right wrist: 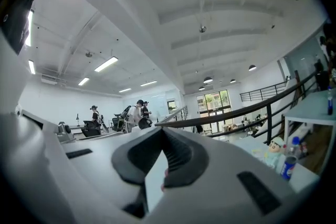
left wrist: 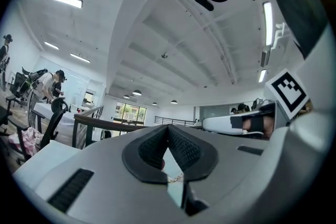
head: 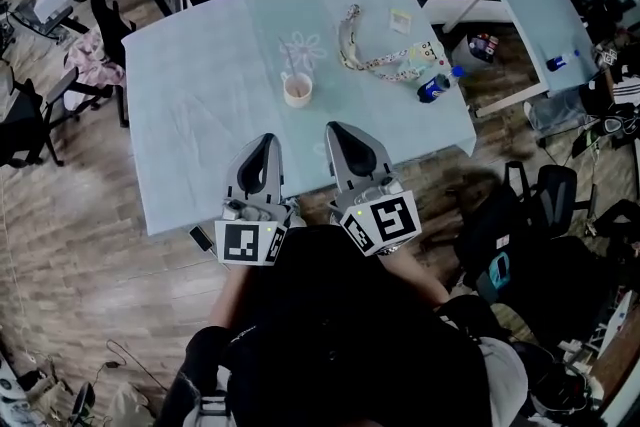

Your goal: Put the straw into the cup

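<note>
Thin straw (head: pixel 288 63) stands in the small white cup (head: pixel 297 91) on the pale-blue counter (head: pixel 200 95) — looks done, so left tongs (head: pixel 264 143) and right tongs (head: pixel 341 132) sit closed, empty, well clear.

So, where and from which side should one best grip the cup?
Grip the cup by its side wall, from the near side, jaws level: it stands upright, and a straw rising from its mouth would likely hinder a top grip.

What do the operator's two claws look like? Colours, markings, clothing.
The left claw and right claw are grey tapered shells with black ribbed pads. Each carries a white cube with black square markers. The person wears a dark top.
</note>
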Tool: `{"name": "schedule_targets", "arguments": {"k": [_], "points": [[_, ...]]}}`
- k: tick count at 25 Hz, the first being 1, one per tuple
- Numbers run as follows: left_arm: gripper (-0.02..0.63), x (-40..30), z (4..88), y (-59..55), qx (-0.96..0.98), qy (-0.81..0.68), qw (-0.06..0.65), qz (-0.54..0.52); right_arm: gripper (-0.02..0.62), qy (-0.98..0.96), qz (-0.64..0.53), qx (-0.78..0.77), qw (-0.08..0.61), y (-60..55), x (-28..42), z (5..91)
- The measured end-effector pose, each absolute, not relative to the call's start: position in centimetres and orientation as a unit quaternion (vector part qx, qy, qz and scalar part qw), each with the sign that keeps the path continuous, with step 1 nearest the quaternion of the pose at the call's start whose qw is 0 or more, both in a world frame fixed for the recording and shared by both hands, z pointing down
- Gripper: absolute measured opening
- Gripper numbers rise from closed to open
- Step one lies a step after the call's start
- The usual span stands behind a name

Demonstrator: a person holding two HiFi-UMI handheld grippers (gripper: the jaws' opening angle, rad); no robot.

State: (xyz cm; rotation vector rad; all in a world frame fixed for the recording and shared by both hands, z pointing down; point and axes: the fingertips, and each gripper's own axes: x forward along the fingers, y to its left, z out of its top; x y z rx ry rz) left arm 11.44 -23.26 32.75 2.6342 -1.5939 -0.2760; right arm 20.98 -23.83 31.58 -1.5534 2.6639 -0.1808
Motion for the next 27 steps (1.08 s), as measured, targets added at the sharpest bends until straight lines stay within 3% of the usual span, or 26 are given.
{"name": "schedule_targets", "arguments": {"k": [13,27], "points": [[0.012,21.2,32.3,-17.3,0.850,-0.519,0.019,-0.089,0.008,0.870,-0.062,-0.488,0.018,-18.1,30.6,31.8],[0.012,23.0,33.5,-12.3,0.825,-0.559,0.012,-0.086,0.008,0.902,-0.064,-0.426,0.009,-13.8,31.3,32.9]]}}
